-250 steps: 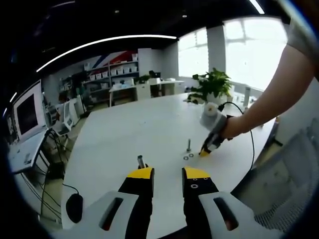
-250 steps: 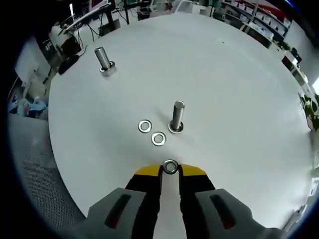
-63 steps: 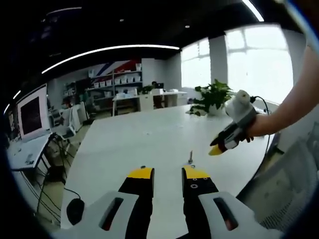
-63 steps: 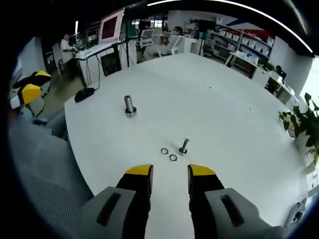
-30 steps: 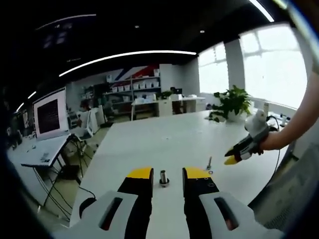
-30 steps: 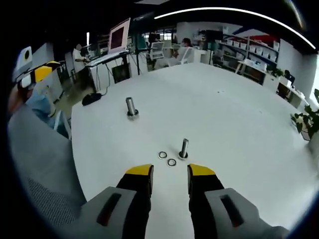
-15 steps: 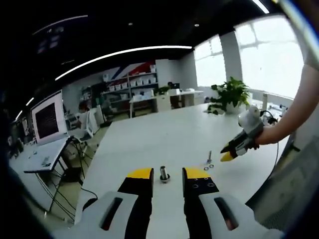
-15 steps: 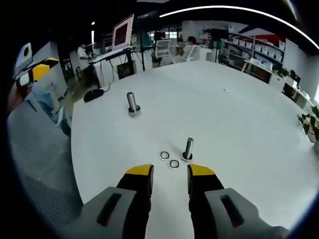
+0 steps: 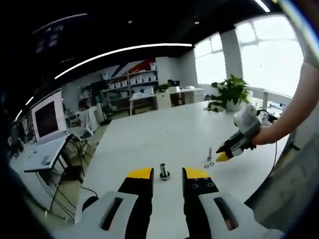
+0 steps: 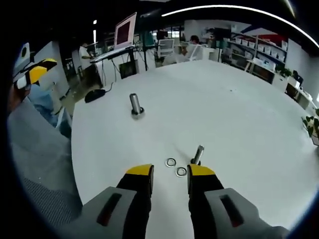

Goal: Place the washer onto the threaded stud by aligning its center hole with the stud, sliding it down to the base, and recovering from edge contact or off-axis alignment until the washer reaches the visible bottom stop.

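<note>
On the white table point(image 10: 234, 109) a thin threaded stud point(image 10: 198, 154) stands tilted in the right gripper view, just above my right jaw tip. Two loose washers lie left of it: one point(image 10: 171, 162) between the jaw tips and another point(image 10: 181, 172) nearer the right jaw. My right gripper point(image 10: 170, 172) is open and empty. In the left gripper view the same stud point(image 9: 209, 153) and washers point(image 9: 208, 164) sit beside the right gripper point(image 9: 223, 157), which a hand holds low over them. My left gripper point(image 9: 168, 174) is open, with a thicker stud point(image 9: 163, 171) beyond its tips.
The thick stud point(image 10: 135, 105) stands farther back left in the right gripper view. A computer mouse point(image 10: 94, 94) lies at the table's far edge, and the left gripper point(image 10: 31, 70) shows at the left above a grey sleeve. Desks, monitors and a plant point(image 9: 228, 93) surround the table.
The right gripper has moved closer to the thin stud and washers, which now sit at its jaw tips. The left gripper view has barely shifted. Both grippers stay open.
</note>
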Demonstrator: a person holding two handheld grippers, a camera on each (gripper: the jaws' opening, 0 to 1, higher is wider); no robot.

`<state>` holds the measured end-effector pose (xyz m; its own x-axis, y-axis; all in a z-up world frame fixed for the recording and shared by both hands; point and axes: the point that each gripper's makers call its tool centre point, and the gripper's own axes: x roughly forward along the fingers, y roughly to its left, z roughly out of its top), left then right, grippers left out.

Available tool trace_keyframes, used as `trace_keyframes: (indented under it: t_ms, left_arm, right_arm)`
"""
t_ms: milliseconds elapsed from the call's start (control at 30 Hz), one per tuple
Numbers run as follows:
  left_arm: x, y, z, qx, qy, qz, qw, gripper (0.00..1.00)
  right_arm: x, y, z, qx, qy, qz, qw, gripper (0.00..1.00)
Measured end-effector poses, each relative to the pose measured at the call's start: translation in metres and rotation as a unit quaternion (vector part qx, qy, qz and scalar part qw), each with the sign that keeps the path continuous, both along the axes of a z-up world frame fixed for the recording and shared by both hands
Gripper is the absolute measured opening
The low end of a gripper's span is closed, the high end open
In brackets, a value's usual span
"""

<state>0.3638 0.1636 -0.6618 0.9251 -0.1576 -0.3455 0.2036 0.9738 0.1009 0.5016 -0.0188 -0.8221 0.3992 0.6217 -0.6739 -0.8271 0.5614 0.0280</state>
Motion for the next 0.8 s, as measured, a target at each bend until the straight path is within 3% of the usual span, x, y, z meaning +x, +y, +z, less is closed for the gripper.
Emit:
trace_keyframes:
  t_ms: [367, 567, 800]
  left_arm:
    - [-0.001, 0.001, -0.002, 0.009, 0.002, 0.0, 1.0, 0.2]
    - [-0.001, 0.002, -0.001, 0.008, 0.002, 0.003, 1.0, 0.2]
    - [-0.001, 0.001, -0.003, 0.012, 0.006, 0.001, 0.9999, 0.2]
  right_arm:
    - [0.002, 0.011, -0.008, -0.018, -0.001, 0.015, 0.9997, 0.29]
    - [0.008, -0.001, -0.025, -0.047, 0.01, 0.014, 0.9987, 0.28]
    - [0.012, -0.006, -0.029, -0.054, 0.02, 0.009, 0.9983, 0.26]
